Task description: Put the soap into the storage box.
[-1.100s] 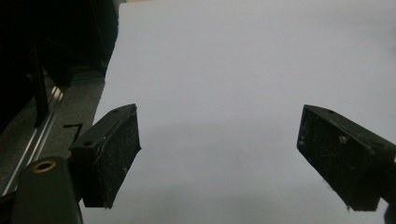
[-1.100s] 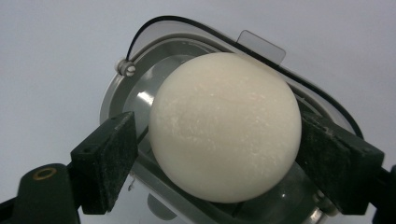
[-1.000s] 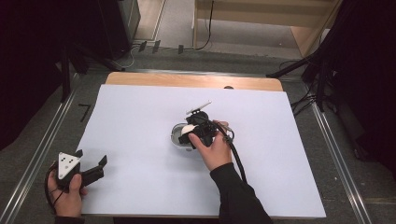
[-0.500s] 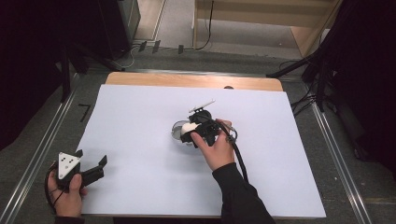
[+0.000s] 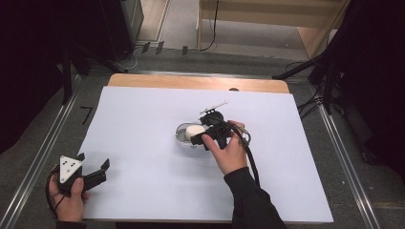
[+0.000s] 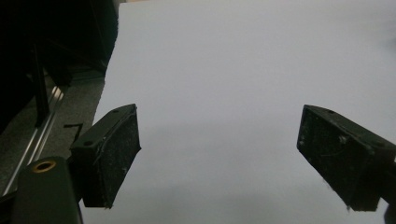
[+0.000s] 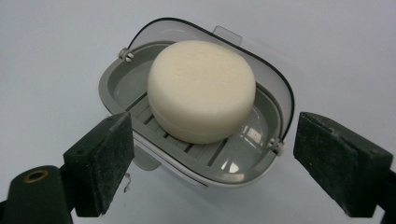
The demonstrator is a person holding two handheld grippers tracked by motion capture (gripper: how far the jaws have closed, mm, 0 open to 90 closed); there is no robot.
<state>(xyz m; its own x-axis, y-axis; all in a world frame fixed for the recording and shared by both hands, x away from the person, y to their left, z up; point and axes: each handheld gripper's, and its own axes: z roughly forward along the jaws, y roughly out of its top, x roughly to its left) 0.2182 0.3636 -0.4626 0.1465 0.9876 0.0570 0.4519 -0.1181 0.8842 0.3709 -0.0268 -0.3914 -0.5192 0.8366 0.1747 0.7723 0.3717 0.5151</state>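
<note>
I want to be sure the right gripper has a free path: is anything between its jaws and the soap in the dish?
Nothing visible does. In the right gripper view the right gripper stands open just short of the grey soap dish, with the round soap lying in it, lid open behind.

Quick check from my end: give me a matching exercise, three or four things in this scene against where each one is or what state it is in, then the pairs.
Things:
1. round cream soap bar
2. grey plastic soap dish
3. left gripper
4. right gripper

Places or states:
A. jaws open on either side of the dish, pressing on nothing
B. at the near left corner of the white sheet, jaws wide apart over bare sheet
C. lying on the slatted tray
D. on the white sheet near its middle, clear lid swung open behind it

Pairs: 1-C, 2-D, 3-B, 4-A
</note>
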